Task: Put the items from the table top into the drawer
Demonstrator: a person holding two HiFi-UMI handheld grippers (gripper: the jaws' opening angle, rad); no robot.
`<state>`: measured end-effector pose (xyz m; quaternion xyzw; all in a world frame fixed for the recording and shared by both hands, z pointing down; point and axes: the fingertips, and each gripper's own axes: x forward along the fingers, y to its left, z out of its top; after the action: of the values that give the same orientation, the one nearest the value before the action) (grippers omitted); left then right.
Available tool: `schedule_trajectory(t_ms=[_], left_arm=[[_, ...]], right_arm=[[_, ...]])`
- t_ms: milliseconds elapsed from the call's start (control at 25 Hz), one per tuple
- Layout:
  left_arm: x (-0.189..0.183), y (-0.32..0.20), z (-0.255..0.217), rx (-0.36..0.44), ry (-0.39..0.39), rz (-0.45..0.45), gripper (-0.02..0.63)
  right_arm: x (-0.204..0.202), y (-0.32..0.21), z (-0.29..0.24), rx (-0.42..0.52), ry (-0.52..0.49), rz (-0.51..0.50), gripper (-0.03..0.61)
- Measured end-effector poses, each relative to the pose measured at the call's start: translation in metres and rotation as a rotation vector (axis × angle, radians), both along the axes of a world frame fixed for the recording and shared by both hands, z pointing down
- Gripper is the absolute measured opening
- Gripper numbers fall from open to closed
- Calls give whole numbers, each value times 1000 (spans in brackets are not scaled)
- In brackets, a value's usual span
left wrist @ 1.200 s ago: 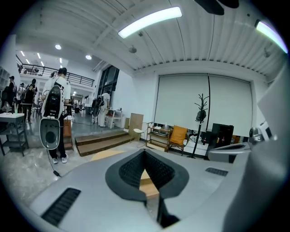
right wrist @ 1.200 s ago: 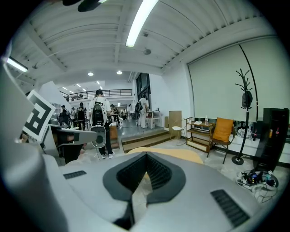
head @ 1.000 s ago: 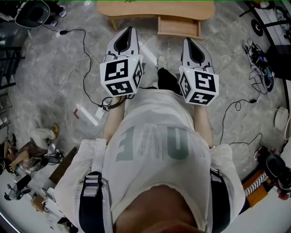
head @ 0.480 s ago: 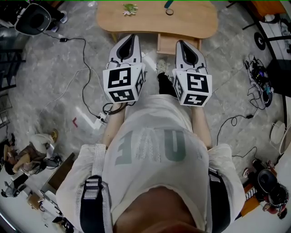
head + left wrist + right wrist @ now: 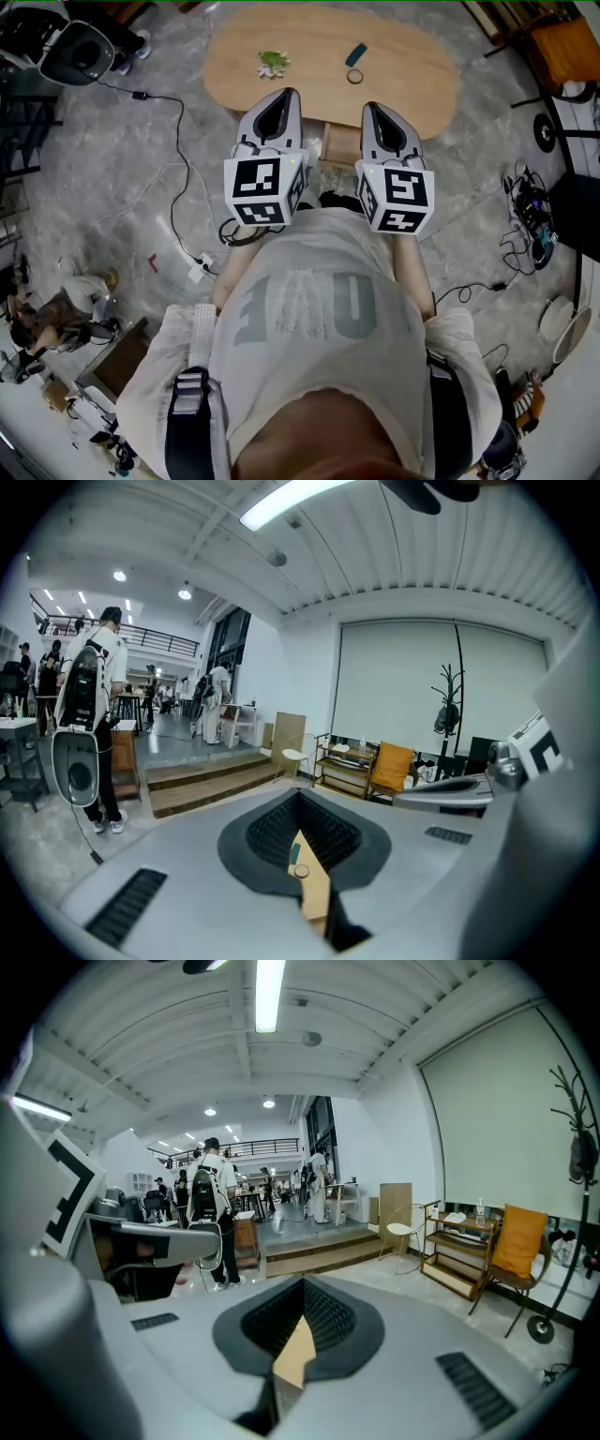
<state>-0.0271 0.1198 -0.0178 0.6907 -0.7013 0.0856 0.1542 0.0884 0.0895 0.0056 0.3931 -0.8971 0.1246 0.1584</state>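
Note:
An oval wooden table (image 5: 412,66) stands ahead in the head view. On its top lie a small green thing (image 5: 271,63), a blue oblong item (image 5: 355,54) and a small ring (image 5: 354,76). A wooden drawer (image 5: 339,142) sticks out from the table's near side, partly hidden between my grippers. My left gripper (image 5: 281,94) and right gripper (image 5: 372,108) are held side by side over the table's near edge, both shut and holding nothing. In the left gripper view the narrow slit at the left gripper (image 5: 300,794) shows the blue item (image 5: 294,852) and the ring (image 5: 301,871).
Black cables and a white power strip (image 5: 195,270) lie on the grey floor to the left. A round black-and-white device (image 5: 80,52) sits at the top left, an orange chair (image 5: 562,47) at the top right. Several people stand beyond wooden steps (image 5: 202,780).
Both grippers have moved forward to the table. The whole tabletop with its three items has come into view, and the drawer is now mostly hidden between the grippers.

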Motion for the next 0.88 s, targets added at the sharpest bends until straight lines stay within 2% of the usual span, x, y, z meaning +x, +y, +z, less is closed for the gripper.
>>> schedule_trajectory(t_ms=[320,680,880], left_arm=[[-12,-66,-8,-1,-10,-28,8],[-16,-98,-27,56,-30,15,8],[-7,-114,-30,77,-28,54,8]], right_arm=[[-14,-69,3,-41,-26,-39,5],[-15,-96,-17,34,-48,24,5],[-12,-108,-21,86,-20,51,5]])
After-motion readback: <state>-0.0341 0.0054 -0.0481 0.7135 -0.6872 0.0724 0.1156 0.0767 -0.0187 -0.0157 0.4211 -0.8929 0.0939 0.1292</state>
